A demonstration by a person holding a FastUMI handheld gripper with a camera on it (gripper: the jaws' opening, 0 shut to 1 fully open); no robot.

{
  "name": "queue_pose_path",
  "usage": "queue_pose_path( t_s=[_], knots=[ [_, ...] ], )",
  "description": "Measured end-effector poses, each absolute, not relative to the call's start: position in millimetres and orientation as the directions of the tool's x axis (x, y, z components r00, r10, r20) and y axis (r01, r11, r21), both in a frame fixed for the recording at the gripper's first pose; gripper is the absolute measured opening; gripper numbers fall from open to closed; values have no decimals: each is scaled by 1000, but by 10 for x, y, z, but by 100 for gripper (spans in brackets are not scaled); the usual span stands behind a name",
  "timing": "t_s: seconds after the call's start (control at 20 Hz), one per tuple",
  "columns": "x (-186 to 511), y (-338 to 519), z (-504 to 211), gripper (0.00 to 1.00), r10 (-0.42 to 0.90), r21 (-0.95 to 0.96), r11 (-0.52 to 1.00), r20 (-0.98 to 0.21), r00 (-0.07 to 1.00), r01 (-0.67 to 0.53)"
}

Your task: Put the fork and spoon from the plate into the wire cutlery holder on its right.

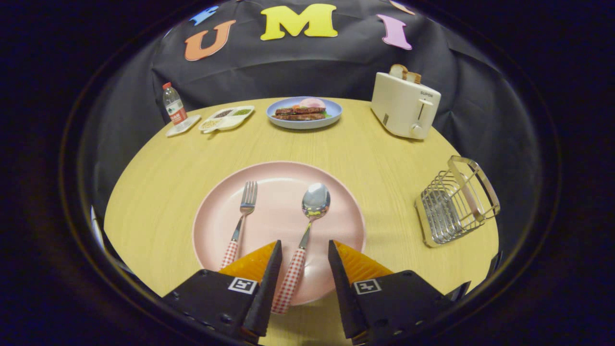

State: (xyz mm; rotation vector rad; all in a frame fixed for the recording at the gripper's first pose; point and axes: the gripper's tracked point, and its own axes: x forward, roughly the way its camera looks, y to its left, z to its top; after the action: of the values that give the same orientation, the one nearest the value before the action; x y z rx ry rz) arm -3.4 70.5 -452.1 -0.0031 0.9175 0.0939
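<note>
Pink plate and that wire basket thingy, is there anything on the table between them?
No. In the gripper view, bare table separates the pink plate from the wire cutlery holder. The open gripper straddles the spoon.

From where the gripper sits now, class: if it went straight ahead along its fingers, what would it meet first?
Most likely the spoon: its checked handle lies between the open gripper fingers, bowl just ahead on the pink plate. Height above it is unclear.

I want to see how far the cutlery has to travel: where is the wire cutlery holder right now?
The wire cutlery holder sits on the table right of the pink plate, nearer than the toaster; the open tool straddles the spoon handle.
</note>
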Motion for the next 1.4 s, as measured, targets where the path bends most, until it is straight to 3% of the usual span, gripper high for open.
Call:
queue_pose_path(
  t_s=[0.25, 0.3, 0.4, 0.5, 0.55, 1.05, 1.4],
  knots=[
    [-53, 749, -4567, 22, 64, 22, 997, -810, 583, -80],
    [-49, 727, -4535, 21, 54, 9, 997, -813, 580, -80],
    [-76, 740, -4501, 8, 80, 18, 993, -823, 562, -116],
    [-86, 703, -4375, 8, 82, 7, 991, -825, 560, -135],
    [-79, 667, -4303, 2, 82, 0, 989, -823, 563, -145],
    [-245, 435, -3259, 2, 201, -5, 945, -778, 595, -327],
    [-157, -298, -2864, 2, 161, -8, 961, -795, 585, -275]
  ],
)
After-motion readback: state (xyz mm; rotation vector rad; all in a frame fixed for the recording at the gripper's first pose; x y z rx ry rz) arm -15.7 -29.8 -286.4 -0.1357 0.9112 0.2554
